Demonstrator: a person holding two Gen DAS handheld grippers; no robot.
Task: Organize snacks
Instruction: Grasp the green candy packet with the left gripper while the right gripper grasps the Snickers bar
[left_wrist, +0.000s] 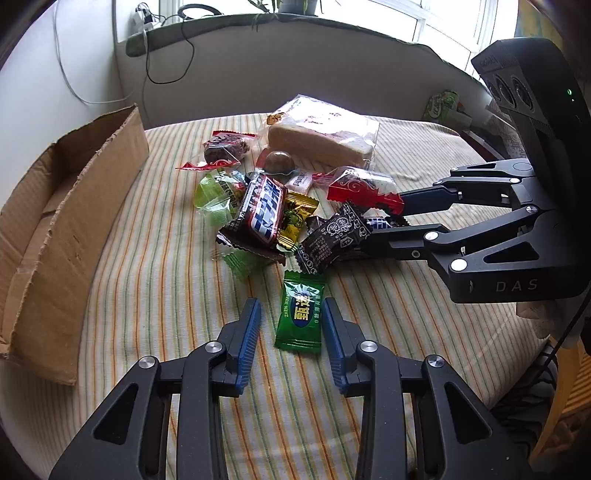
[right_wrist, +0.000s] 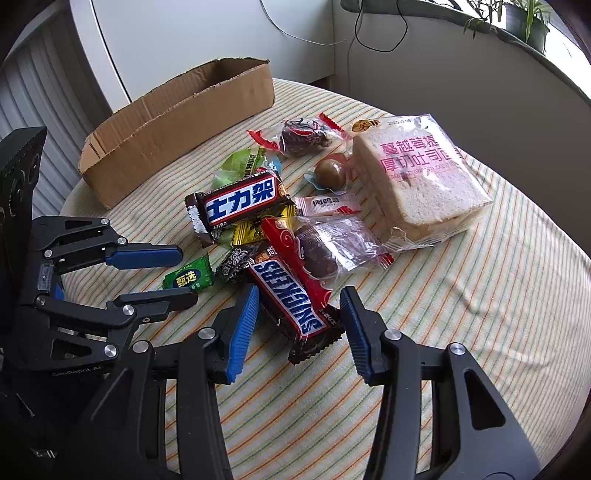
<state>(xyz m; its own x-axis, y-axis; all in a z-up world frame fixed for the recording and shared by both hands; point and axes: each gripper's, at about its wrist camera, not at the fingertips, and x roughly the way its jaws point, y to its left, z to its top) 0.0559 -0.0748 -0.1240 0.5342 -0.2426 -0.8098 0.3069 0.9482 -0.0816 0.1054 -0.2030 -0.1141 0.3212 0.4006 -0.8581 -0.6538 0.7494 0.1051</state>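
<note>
Your cardboard box (right_wrist: 177, 122) sits at the far left of the striped tablecloth (right_wrist: 461, 295), torn along its rim, and what shows of its inside holds no snack; every snack lies loose on the cloth to its right. In the pile's middle one Snickers bar (right_wrist: 242, 201) carries white Chinese characters on a blue band, and a second bar reading "SNICKERS" (right_wrist: 291, 299) lies nearer, pointing toward your right gripper (right_wrist: 299, 325). That gripper straddles the bar's near end with both blue pads clear of the wrapper, so it is released, grasping nothing. At the far right a clear bag of thick-sliced toast (right_wrist: 417, 177) bears pink Chinese lettering. Beside it lie a small pink-and-white sachet (right_wrist: 327, 205), a round brown sweet in clear wrap (right_wrist: 330, 173) and two red-edged clear packets of dark fruit (right_wrist: 306, 136). A green candy (left_wrist: 301, 312) printed "ZHEN XUAN" lies apart at the near left, between the fingers of your left gripper (left_wrist: 291, 314); the right pad stands just beside it, the left pad well off, so nothing is gripped.
</note>
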